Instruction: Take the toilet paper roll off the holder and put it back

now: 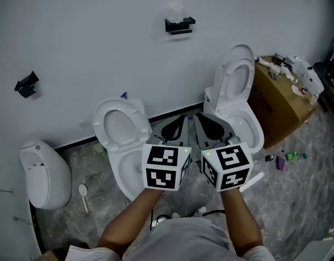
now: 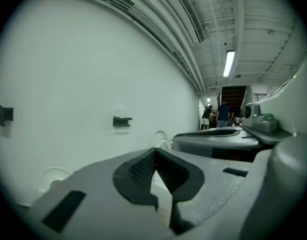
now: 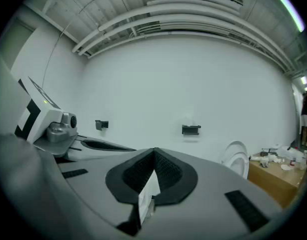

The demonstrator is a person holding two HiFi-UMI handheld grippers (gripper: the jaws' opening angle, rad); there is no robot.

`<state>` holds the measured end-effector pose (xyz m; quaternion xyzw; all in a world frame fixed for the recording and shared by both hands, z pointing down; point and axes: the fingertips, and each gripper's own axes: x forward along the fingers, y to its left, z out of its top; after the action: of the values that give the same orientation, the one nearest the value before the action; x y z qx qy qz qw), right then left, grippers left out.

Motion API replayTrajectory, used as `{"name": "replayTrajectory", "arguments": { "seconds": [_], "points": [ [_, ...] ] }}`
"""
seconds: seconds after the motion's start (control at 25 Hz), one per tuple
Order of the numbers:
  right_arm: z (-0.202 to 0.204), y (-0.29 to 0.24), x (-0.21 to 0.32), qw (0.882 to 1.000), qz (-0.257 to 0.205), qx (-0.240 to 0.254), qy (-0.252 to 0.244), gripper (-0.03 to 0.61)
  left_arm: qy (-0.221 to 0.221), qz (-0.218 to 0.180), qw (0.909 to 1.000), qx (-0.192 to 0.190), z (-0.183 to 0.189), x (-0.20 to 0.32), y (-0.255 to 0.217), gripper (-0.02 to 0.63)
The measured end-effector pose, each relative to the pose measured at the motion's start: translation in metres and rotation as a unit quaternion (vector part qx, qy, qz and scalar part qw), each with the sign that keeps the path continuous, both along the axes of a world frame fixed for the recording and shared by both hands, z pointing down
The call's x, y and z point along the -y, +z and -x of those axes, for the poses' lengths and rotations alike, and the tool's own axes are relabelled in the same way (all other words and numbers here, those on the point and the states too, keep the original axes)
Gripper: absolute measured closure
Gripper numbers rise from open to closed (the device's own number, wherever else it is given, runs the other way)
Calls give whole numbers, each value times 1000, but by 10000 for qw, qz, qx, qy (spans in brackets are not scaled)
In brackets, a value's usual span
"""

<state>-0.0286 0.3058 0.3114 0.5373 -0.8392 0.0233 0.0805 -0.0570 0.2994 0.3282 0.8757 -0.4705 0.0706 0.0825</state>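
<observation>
A black wall holder hangs high on the white wall, with a pale toilet paper roll resting on top of it. Both grippers are held side by side at the person's chest, well short of the wall and below the holder. The left gripper is shut, its tips meeting with nothing between them. The right gripper is likewise shut and empty. The holder shows small and far off beyond the left gripper. It also appears as the holder above the right gripper.
A second black holder sits lower left on the wall. Two open toilets stand against the wall below the grippers. A cardboard box with clutter on it stands at the right, and a white urinal at the left.
</observation>
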Motion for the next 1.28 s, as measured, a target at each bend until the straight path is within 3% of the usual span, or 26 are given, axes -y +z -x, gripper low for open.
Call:
{"name": "replayTrajectory", "arguments": {
  "seconds": [0.72, 1.28],
  "points": [
    [-1, 9, 32, 9998, 64, 119, -116, 577, -28, -11, 9999, 105, -5, 34, 7, 609],
    [-45, 6, 135, 9990, 34, 204, -394, 577, -281, -5, 9994, 203, -49, 136, 4, 609]
  ]
}}
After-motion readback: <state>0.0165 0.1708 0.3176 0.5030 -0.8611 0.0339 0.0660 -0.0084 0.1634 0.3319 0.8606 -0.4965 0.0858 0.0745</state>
